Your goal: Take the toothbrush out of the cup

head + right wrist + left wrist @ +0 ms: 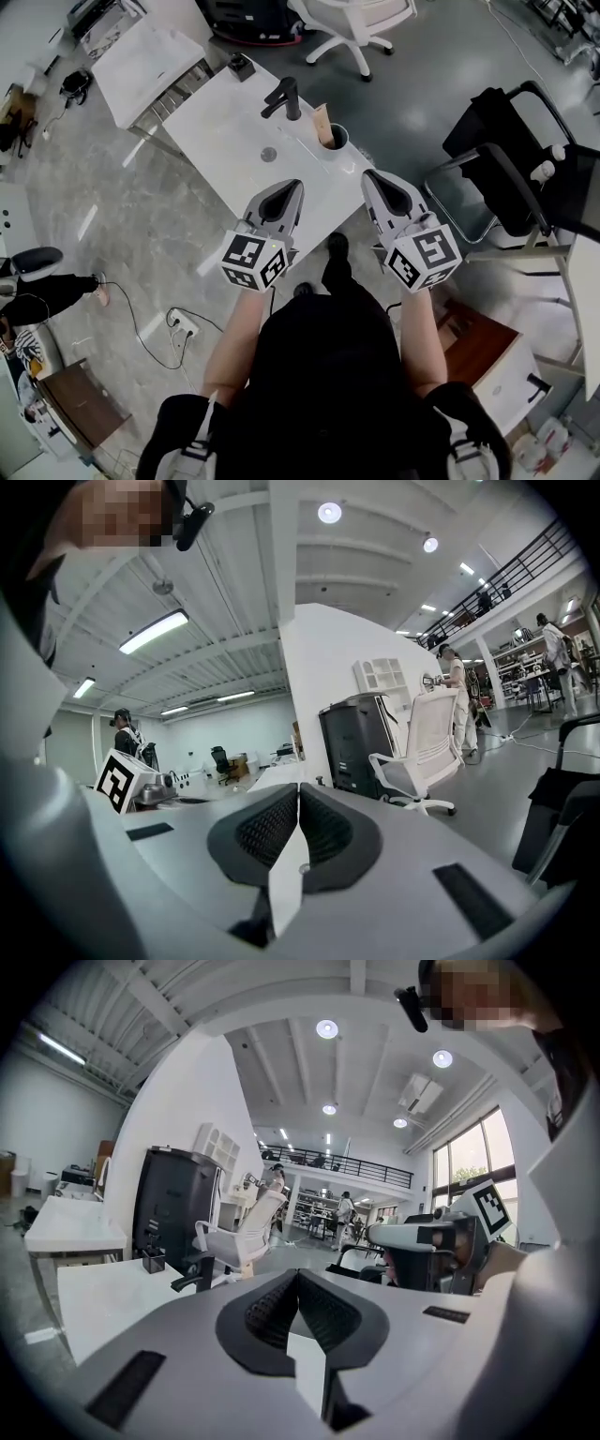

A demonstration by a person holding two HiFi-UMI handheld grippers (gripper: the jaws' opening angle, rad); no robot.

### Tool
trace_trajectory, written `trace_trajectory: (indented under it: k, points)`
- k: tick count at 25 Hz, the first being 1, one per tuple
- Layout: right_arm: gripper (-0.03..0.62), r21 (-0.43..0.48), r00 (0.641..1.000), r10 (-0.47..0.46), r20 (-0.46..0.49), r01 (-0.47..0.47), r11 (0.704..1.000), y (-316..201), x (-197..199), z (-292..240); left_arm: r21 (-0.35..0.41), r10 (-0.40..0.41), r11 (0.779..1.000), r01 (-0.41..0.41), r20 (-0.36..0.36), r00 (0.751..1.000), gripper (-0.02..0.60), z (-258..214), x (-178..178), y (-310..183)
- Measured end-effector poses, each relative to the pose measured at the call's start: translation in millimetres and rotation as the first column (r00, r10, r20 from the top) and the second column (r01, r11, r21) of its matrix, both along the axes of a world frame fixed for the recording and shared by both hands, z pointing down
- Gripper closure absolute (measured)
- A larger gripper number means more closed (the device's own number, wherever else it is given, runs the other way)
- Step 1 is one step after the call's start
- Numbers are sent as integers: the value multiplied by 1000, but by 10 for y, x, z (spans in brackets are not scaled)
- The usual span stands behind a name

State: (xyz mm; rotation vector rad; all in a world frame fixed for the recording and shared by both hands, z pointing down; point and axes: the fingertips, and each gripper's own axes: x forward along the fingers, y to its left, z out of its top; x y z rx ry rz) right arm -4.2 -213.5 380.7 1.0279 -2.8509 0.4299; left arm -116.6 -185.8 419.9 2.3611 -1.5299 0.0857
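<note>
The person stands at the near edge of a white bench (225, 131), holding both grippers level and side by side above it. The left gripper (292, 187) has its fingers (272, 1312) pressed together with nothing between them. The right gripper (372, 178) is the same: fingers (328, 832) closed tip to tip and empty. Each carries its marker cube at the back, nearest the person's body.

The cup (338, 139) stands upright on the bench near its right edge, beyond the right gripper's tips and apart from them. The toothbrush (323, 123) is in the cup – a pale handle that sticks out and leans toward the far left. Neither gripper touches cup or toothbrush.

A black tap (282, 97) rises from the bench just left of the cup, and a small round drain (269, 155) sits nearer the person, between the tap and the left gripper. A small black box (241, 66) rests at the bench's far corner.

Off the bench, a white chair (356, 23) stands beyond it and a black chair (502, 169) lies to the right. In the left gripper view the tap shows over the closed fingers, and the right gripper sits off to the right.
</note>
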Motion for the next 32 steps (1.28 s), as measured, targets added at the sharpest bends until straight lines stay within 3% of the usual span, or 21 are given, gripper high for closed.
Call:
trace_trajectory:
  k: [5, 14, 19, 20, 22, 26, 32]
  points:
    - [562, -41, 999, -48, 2, 48, 998, -288, -13, 146, -52, -63, 997, 63, 6, 998, 565, 241, -5, -290]
    - [562, -99, 997, -82, -7, 81, 992, -808, 110, 447, -101, -116, 988, 115, -3, 993, 563, 545, -53, -701]
    - [562, -138, 994, -109, -11, 106, 985, -970, 131, 602, -164, -133, 978, 131, 4, 991, 561, 761, -60, -926]
    - [562, -146, 994, -112, -12, 109, 983, -1001, 132, 635, -176, -133, 976, 131, 2, 991, 554, 808, -62, -967]
    - [562, -164, 993, -116, -14, 112, 980, -1061, 138, 699, -195, -134, 972, 132, 4, 991, 479, 898, -64, -1045]
    - [562, -182, 990, -138, -17, 132, 974, -1167, 157, 798, -216, -147, 965, 147, 13, 989, 472, 1030, -62, -1217]
    - [562, -203, 989, -145, -22, 138, 969, -1321, 161, 886, -238, -141, 960, 146, 37, 989, 397, 1202, -33, -1479]
